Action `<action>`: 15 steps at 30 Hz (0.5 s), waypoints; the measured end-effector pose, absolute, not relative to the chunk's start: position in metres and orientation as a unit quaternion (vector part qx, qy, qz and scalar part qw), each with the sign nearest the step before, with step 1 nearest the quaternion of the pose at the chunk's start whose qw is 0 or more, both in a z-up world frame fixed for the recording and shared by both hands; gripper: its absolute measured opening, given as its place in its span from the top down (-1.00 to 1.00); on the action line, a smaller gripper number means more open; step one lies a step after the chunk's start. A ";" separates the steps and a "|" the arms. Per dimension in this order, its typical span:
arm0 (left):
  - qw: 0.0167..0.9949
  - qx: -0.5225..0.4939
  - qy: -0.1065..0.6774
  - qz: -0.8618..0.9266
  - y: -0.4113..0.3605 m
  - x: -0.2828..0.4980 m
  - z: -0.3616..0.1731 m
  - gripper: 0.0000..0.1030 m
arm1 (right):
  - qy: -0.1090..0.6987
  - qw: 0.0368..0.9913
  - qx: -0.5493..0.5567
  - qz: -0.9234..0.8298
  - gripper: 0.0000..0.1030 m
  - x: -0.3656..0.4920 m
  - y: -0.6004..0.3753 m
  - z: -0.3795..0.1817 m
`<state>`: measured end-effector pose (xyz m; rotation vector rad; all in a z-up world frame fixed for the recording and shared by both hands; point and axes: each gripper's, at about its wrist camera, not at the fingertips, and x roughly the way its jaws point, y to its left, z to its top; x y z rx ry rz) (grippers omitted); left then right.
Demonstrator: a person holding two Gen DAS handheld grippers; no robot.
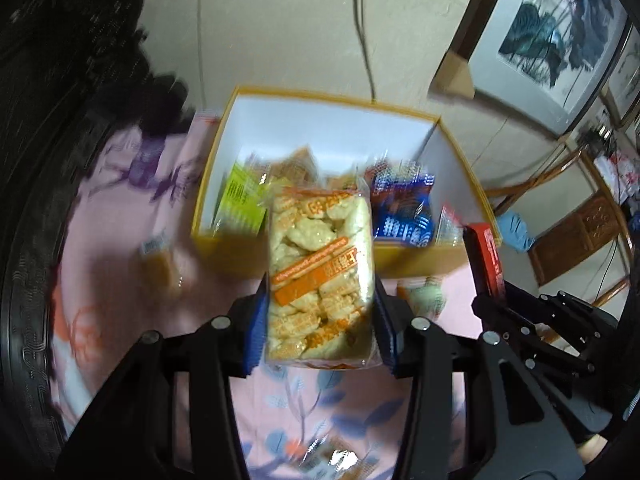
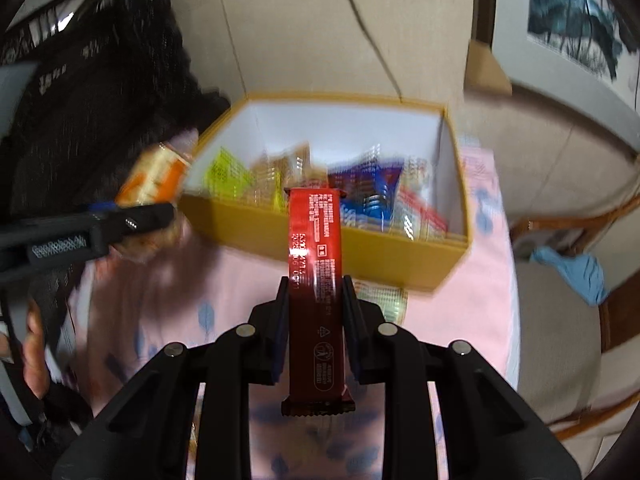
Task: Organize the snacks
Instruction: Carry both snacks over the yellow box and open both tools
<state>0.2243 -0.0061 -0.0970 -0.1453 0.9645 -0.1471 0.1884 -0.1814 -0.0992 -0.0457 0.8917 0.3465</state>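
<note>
Left wrist view: left gripper [image 1: 320,316] pinches a clear pack of pale rice crackers [image 1: 320,272] with orange labels, held above the pink cloth [image 1: 120,240] before the yellow box [image 1: 416,260]. Right wrist view: right gripper [image 2: 316,312] pinches a shiny red bar [image 2: 316,280], near the same box.

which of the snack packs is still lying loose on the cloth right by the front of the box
The small pale green pack on the pink cloth, against the yellow box. The clear cracker bag and red bar are held in grippers.
</note>
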 end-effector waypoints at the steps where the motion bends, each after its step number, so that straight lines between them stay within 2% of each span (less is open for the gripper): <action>1: 0.882 -0.070 0.460 -0.072 -0.007 0.230 -0.093 0.11 | 0.421 0.891 -0.022 0.167 0.52 0.199 -0.180 -0.090; 6: 0.888 -0.062 0.450 -0.070 -0.015 0.265 -0.072 0.11 | 0.403 0.900 -0.022 0.161 0.52 0.239 -0.179 -0.067; 15: 0.888 -0.061 0.451 -0.061 -0.013 0.291 -0.071 0.11 | 0.398 0.904 -0.016 0.157 0.52 0.267 -0.178 -0.060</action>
